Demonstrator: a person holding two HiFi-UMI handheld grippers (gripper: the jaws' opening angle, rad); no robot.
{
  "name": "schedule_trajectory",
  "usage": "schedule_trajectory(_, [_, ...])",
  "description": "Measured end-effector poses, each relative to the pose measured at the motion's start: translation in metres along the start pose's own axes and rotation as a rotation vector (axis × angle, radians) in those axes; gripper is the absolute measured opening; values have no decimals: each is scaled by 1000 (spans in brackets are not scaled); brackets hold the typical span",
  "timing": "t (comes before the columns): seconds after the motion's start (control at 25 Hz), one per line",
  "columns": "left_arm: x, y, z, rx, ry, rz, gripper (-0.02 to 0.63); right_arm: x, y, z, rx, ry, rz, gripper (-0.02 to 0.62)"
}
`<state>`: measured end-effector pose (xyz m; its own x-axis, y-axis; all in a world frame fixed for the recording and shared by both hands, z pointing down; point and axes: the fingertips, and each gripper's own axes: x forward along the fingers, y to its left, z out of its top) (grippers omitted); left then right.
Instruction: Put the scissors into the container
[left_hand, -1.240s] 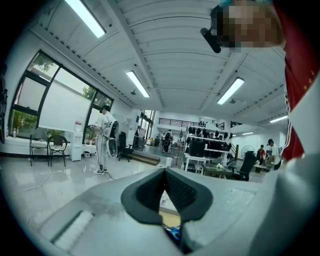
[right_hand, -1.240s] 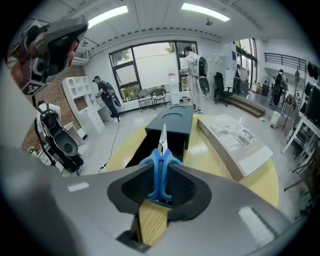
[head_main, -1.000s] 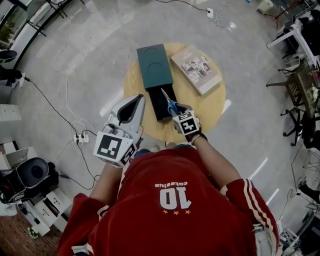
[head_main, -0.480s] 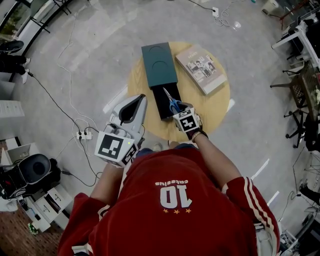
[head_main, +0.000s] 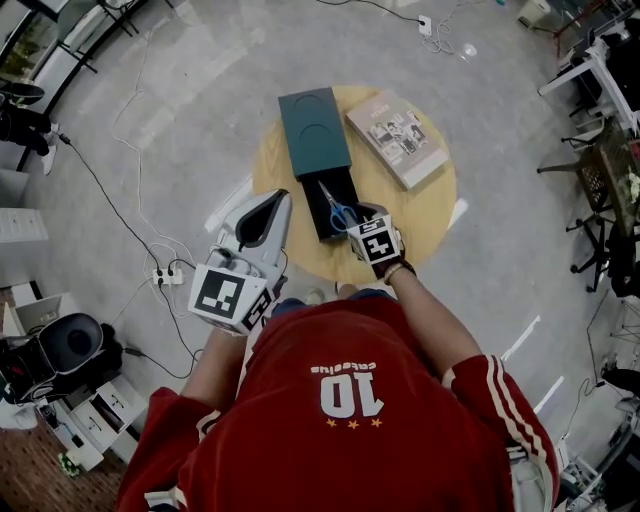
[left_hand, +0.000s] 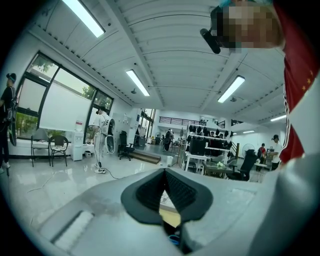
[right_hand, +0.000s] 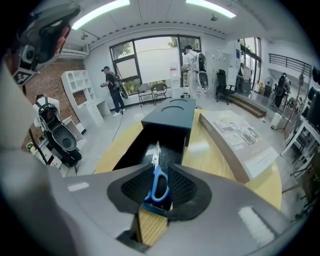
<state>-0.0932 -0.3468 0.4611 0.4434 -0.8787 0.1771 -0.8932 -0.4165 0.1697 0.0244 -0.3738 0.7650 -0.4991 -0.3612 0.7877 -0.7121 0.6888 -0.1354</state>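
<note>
Right tongs (right_hand: 159, 189) are clenched on the scissors (right_hand: 158, 177): the blue handle loops are pinched between the two dark pads, blades together and pointing out to 12 o'clock. From the head view, the scissors (head_main: 336, 208) hang over the open black drawer (head_main: 315, 216) of the dark green container (head_main: 312, 128), with the right tongs (head_main: 354, 224) reaching in from the drawer's 5 o'clock corner. The right gripper view puts the blade tip over the inside of the drawer (right_hand: 135, 152); whether it touches the bottom, I can't tell. The container (right_hand: 172, 116) sleeve sits beyond at 12 o'clock, its drawer standing out toward the person.

All of it rests on a round wooden table (head_main: 425, 215). A flat printed box (head_main: 396, 138) lies toward the table's 1 o'clock, just beside the container. In the right gripper view the printed box (right_hand: 240, 142) runs along the table (right_hand: 212, 160) at 2 o'clock.

Left tongs (head_main: 277, 202) hang at the table's 8 o'clock edge. The left gripper view shows the left tongs (left_hand: 164, 172) tilted up at the room, pad tips pressed together, nothing between them.
</note>
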Motion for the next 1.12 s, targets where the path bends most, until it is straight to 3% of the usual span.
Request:
schedule_trajectory(0.64, [-22,-17,18,24,-78,-32,2,-74,-15,37,88,-202,-61,94])
schedule_trajectory(1.12, [-48,-37,38,57,-121,-73,2,-174,-3,70,160,-430,-100,94])
